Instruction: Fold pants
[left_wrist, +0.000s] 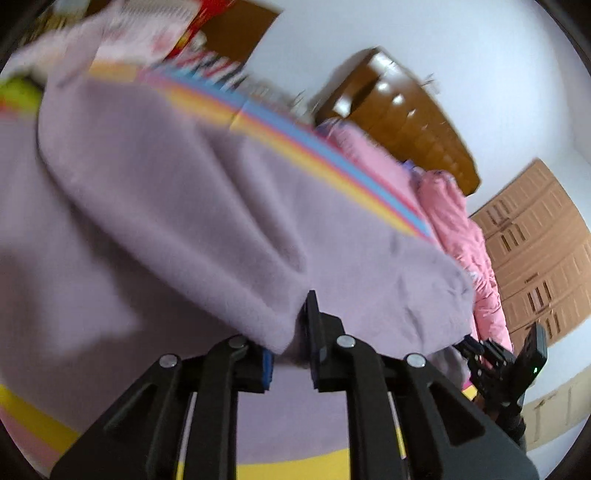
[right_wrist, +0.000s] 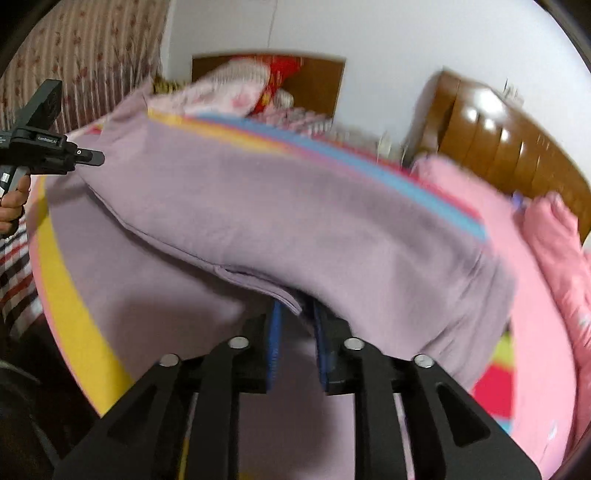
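So that a fold can be carried over, each gripper, left gripper (left_wrist: 291, 343) and right gripper (right_wrist: 297, 332), pinches the lilac pants (left_wrist: 192, 206) hem at 12 o'clock.

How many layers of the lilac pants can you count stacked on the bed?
2: an upper layer lifted and folded over, its edge at the right gripper, and a lower layer flat on the striped sheet. More may be hidden.

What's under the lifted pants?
More of the pants lying flat on the striped bedsheet. Both grippers, left and right, pinch the raised edge. Anything beneath the flat layer is covered.
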